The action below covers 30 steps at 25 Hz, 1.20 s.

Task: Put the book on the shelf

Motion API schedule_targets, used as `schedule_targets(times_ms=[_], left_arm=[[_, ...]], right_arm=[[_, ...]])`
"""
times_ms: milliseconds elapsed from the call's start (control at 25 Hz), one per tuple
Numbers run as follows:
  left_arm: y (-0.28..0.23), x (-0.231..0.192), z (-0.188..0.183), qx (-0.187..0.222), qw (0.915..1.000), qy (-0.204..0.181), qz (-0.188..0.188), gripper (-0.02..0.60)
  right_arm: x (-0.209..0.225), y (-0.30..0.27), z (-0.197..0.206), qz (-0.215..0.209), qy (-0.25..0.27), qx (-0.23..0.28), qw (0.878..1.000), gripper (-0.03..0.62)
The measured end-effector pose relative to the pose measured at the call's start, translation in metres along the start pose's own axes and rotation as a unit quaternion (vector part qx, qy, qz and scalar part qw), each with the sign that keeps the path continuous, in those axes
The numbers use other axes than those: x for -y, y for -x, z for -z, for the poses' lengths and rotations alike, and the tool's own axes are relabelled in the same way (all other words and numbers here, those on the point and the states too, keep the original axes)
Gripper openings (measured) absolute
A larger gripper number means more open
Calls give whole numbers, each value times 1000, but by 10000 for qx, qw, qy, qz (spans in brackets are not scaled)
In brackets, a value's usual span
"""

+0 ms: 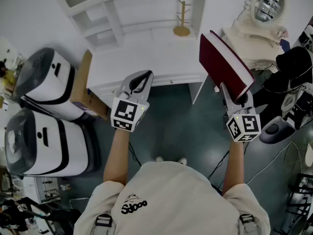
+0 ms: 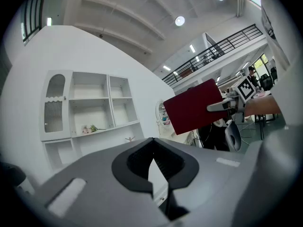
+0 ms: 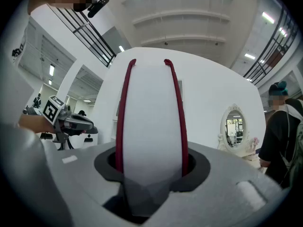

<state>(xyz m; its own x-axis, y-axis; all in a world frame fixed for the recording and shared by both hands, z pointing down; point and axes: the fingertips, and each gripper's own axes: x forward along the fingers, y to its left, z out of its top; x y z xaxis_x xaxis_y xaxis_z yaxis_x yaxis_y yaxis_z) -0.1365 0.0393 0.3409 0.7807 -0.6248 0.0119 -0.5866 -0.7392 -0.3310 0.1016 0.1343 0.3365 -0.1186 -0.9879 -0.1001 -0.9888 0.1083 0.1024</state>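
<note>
Head view, left to right. Two white-and-black appliances [image 1: 49,84] stood on the floor at the far left. A cardboard box [image 1: 84,89] sat between the upper one and the left edge of a white desk [image 1: 146,58]. A white shelf unit [image 1: 110,13] rose along the desk's back edge, and a small wooden stand [image 1: 182,18] stood near the back right corner. The left gripper [image 1: 145,75] was held level at the desk's front edge, its jaws clenched together on nothing. The right gripper [image 1: 231,93] was just off the desk's front right corner, grasping a dark red book [image 1: 222,62] by its lower edge. The book was held in the air, tilted, clear of the desktop and well apart from the shelf unit. An ornate white mirror [image 1: 266,4] stood at the far right.

Left gripper view. The two pads met at their tips with nothing between them. The shelf unit's open compartments lay ahead at left, and the book and right gripper showed at right.

Right gripper view. The left gripper showed at left. At centre the book stood edge-on between the jaws, its white page block flanked by the two red covers, with a pad against each cover. The mirror and a standing person [image 3: 284,131] were at right.
</note>
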Motion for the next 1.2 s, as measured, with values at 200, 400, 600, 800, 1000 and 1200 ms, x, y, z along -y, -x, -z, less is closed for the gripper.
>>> schedule_targets(times_ms=[200, 400, 600, 800, 1000, 1200], left_arm=[[0, 3, -1, -19, 9999, 111, -76, 15], [-4, 12, -4, -48, 9997, 215, -107, 15], [-11, 25, -10, -108, 9996, 133, -207, 15], [-23, 33, -13, -43, 9980, 536, -327, 15], [-33, 42, -13, -49, 9959, 820, -381, 15], [-48, 40, -8, -94, 9962, 788, -361, 15]], right_arm=[[7, 6, -2, -42, -168, 102, 9998, 207], [13, 10, -1, -94, -133, 138, 9998, 207], [31, 15, 0, -169, -147, 172, 9996, 207], [59, 21, 5, -203, -139, 153, 9996, 207], [80, 19, 6, -317, -123, 183, 9993, 206], [88, 3, 5, -379, -195, 269, 9987, 207]])
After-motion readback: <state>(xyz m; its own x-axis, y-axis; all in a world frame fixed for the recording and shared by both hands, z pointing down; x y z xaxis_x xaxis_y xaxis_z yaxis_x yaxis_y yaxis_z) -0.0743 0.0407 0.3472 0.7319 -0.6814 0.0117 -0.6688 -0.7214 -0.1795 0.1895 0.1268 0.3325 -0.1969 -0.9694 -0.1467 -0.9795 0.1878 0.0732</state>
